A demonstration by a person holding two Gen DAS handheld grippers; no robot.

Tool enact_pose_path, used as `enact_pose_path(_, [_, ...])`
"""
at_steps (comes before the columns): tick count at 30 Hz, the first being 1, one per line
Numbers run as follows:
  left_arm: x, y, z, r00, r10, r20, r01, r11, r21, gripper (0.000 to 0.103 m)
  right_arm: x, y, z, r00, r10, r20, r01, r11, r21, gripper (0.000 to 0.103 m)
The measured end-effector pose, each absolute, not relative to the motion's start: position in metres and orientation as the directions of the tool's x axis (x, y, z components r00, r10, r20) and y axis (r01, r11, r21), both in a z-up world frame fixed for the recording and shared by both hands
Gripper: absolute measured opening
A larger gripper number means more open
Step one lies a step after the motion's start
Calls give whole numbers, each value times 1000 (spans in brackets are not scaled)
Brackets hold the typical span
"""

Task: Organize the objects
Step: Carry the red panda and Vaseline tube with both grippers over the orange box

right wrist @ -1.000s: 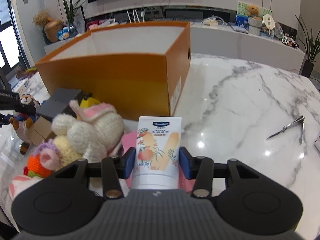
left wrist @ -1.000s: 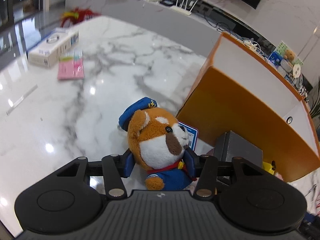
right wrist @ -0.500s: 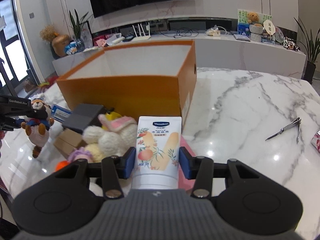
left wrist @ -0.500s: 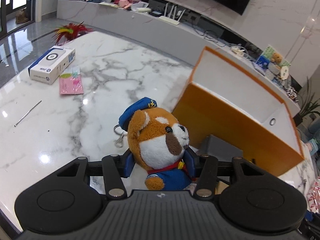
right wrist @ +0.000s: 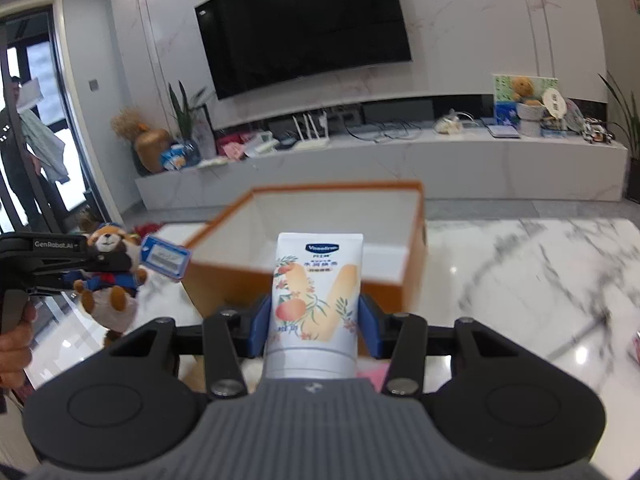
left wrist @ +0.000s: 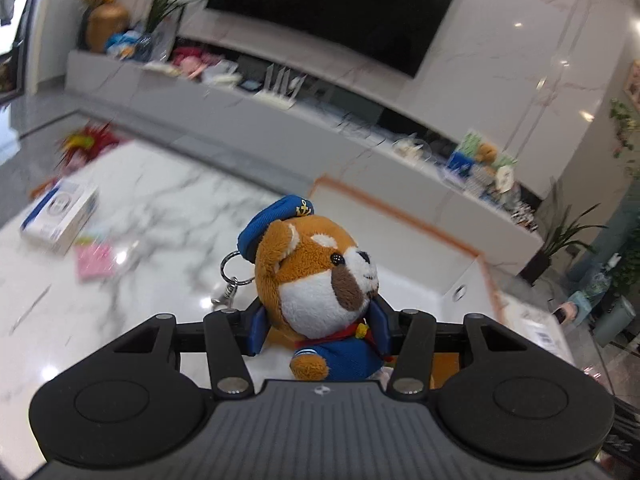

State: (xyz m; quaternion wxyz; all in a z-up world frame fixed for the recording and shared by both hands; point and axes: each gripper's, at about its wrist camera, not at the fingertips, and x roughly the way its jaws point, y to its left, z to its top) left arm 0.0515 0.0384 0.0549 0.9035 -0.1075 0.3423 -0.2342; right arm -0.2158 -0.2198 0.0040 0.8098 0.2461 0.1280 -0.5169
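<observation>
Plush: small orange-and-white animal, blue cap with gold anchor, blue jacket, red neck scarf, metal key ring hanging off the cap side, blue-and-white tag dangling from it in the right view. Left claw is pinching the plush at the body, one blue pad on each side, head and cap sticking up past the pads, feet hanging below in the right view. Plush is up in the air, clear of the bench, just to the left of the box as the right camera sees it. A hand shows at the left edge on that claw's grip.

Tube: white squeeze tube, blue oval logo near the flat crimped end, peach and floral print, upright between the pads with the crimp end up. Right claw is pinching the tube low on its body, pads pressed on both sides. Tube is off the bench, in front of the box's near wall.

Box: orange outside, white inside, open top, sits on the white marbled bench; interior looks bare where visible.

Left part of the bench: white carton and a pink packet, well apart from the plush, both blurred. TV on the far wall.
</observation>
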Motion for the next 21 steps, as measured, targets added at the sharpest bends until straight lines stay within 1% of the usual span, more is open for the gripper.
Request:
enact_pose_path(3, [75,8,85,653,-525,-545,423,851,-313,58,-203,-257,23,445,-770,-456,895,385,223,49])
enact_pose_path(5, [98,-19,103,661,-515,-546,448,854,-263,58,-196,-288,32,452,-761,-465,892,396,219,49])
enact_pose_path(7, [124,-48,111,656,-497,-567,470,858,-207,58,-190,-319,35,444,-751,-489,896,393,209,49])
enact_pose_path(9, [147,-76,107,643,-465,-609,479,864,-155,58,-183,-347,32,422,-740,-524,904,385,184,49])
enact_pose_path(12, [178,-109,81,589,-424,-688,483,867,-121,58,-172,-385,12,402,-685,-608,906,396,152,49])
enact_pose_path(15, [200,-133,47,512,-397,-762,491,863,-120,58,-162,-416,-13,398,-603,-691,898,410,160,49])
enact_pose_path(21, [227,-161,-16,391,-307,-868,508,858,-75,58,-143,-451,-49,348,-491,-799,889,443,116,49])
